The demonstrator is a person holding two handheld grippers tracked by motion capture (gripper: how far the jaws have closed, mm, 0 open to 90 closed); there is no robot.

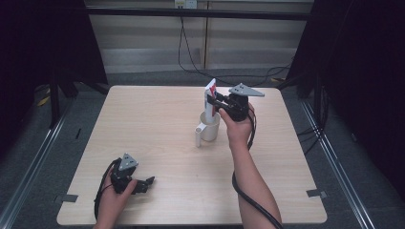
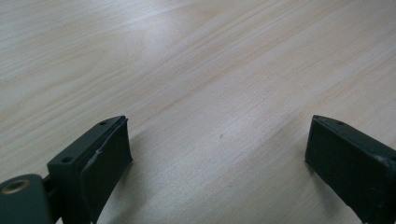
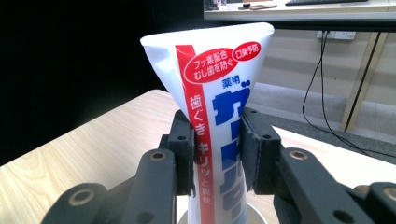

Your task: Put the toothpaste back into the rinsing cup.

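The right hand-held gripper (image 1: 216, 101) is clamped on a white toothpaste tube (image 3: 212, 102), held upright in a white cup (image 1: 210, 126) at the desk's (image 1: 157, 119) middle. The left hand-held gripper (image 1: 143, 183) is rested near, jaws wide apart.

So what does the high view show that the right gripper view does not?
High view: the white mug with its handle, the left gripper open low over the table, both forearms. Right gripper view: the tube's red and blue Japanese print, its crimped end up. Both: the right gripper shut on the toothpaste tube above the mug.
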